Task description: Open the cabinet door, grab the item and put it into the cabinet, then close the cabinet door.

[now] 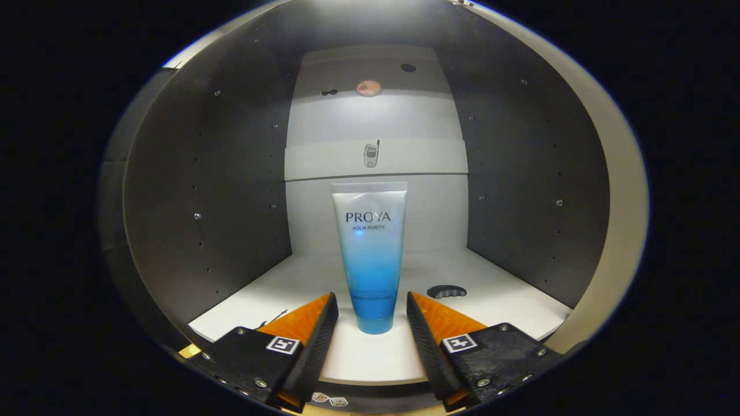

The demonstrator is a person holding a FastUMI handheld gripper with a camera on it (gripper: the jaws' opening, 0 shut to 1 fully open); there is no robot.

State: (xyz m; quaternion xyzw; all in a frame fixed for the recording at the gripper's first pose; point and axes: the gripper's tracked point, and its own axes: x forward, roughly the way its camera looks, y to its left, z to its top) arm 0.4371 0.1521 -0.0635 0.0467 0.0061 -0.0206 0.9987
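Observation:
A cosmetic tube (370,254), white at the top fading to blue at the cap, stands upright on its cap on the white floor (497,294) of the cabinet. My gripper (371,306) is open just inside the cabinet mouth. The tube's lower end sits between the two fingertips, with a small gap on each side. Neither finger touches it.
Dark side walls (219,202) with rows of small holes close in left and right. The pale back wall (376,162) lies beyond the tube. A dark oval cut-out (446,291) marks the floor right of the tube. The cabinet's light front edge (613,219) curves on the right.

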